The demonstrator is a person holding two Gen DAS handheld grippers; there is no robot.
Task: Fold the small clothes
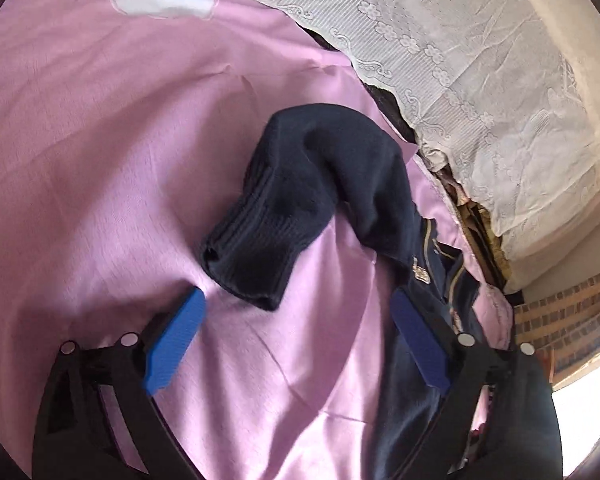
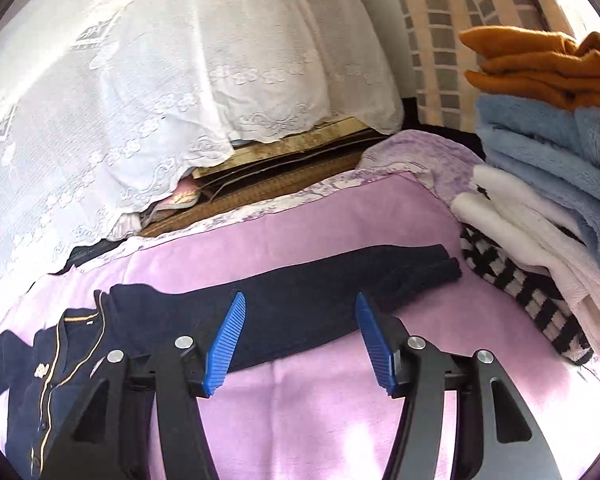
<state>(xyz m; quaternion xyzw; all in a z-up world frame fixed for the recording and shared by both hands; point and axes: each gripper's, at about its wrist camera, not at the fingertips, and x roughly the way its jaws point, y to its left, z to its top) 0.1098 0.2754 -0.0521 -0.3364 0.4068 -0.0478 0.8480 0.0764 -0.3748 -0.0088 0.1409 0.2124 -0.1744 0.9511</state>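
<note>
Cardigan beyond parted right gripper

The left gripper has two black arms that spread out like a letter V; each arm ends in a flat bright blue pad with tiny ridges running across it; small round silver screws sit on the black parts near the pads; the arms have long holes cut through them, so they look like frames. The right gripper is made the same way; its arms are black and smooth with three-sided holes; its blue pads are ridged like a comb; shiny silver screws mark the joints, two on each side.
</note>
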